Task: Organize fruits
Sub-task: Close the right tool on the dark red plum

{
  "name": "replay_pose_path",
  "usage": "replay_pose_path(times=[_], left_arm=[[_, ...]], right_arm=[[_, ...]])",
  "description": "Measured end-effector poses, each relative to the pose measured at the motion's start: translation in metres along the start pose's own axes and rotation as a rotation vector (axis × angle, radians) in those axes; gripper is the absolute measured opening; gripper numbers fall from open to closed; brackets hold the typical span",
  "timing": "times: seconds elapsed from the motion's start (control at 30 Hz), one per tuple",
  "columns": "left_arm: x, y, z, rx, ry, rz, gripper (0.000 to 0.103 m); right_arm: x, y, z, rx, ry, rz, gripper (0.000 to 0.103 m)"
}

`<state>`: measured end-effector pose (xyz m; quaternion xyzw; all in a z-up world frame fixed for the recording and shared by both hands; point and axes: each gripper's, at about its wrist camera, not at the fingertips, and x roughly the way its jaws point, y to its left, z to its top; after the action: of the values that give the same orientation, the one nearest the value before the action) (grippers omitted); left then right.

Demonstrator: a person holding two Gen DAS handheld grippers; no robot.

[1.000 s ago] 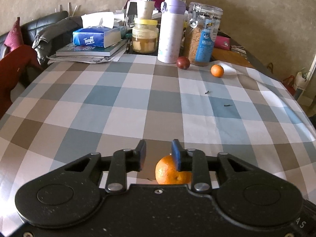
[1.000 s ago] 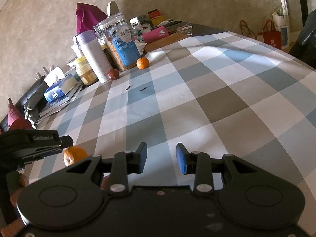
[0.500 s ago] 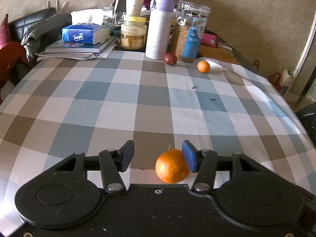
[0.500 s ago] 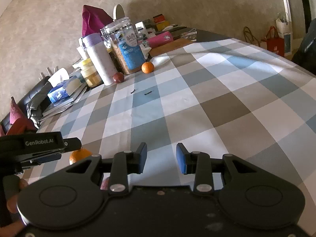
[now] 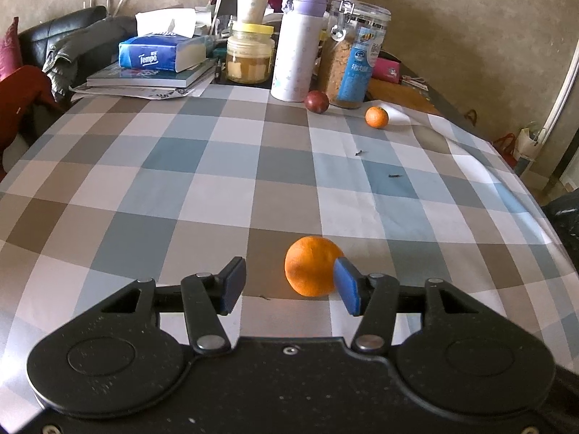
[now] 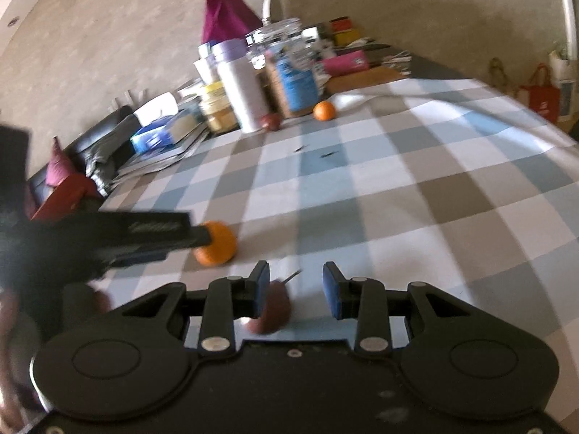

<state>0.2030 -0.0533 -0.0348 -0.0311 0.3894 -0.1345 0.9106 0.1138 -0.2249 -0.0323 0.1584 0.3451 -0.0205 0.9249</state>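
Observation:
A large orange (image 5: 313, 266) lies on the checked tablecloth (image 5: 217, 188), touching the tip of my left gripper's right finger (image 5: 347, 291). The left gripper (image 5: 289, 287) is open and the left finger stands well clear of the fruit. In the right wrist view the same orange (image 6: 217, 244) sits at the left gripper's tip (image 6: 202, 235). My right gripper (image 6: 296, 289) is open; a dark reddish-brown fruit (image 6: 271, 307) with a stem lies by its left finger, a gap to the right one. A small orange (image 5: 376, 116) and a dark red fruit (image 5: 316, 101) rest at the far side.
At the back stand a white bottle with a purple lid (image 5: 295, 43), a clip-top jar (image 5: 353, 54), a yellow-lidded jar (image 5: 249, 54) and a tissue box (image 5: 163, 54) on books. A dark sofa (image 5: 54, 47) lies to the left. A hand (image 6: 11, 361) shows at the left edge.
The left jaws have opened off the large orange, which now lies free just ahead of them. The right gripper has shifted and rolled, bringing the reddish-brown fruit into view between its fingers.

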Motion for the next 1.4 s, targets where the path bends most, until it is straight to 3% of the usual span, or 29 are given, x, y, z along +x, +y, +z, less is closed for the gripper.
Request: replay_pose_path(times=[0.3,0.93,1.13,1.4], left_arm=[[0.001,-0.002,-0.001,0.01,0.0,0.005,0.059],[0.002,-0.001,-0.001,0.008,0.005,0.025,0.06],[0.002,-0.001,-0.001,0.011,0.002,0.024,0.06],[0.003,-0.005,-0.002,0.028,-0.01,0.019,0.06]], right_arm=[[0.01,0.02,-0.011,-0.042,0.055,-0.017,0.036],[0.025,0.029,-0.013,-0.126,0.081,-0.095,0.038],[0.021,0.018,0.001,-0.082,0.018,-0.121,0.038],[0.034,-0.008,0.017,0.048,0.02,-0.145,0.038]])
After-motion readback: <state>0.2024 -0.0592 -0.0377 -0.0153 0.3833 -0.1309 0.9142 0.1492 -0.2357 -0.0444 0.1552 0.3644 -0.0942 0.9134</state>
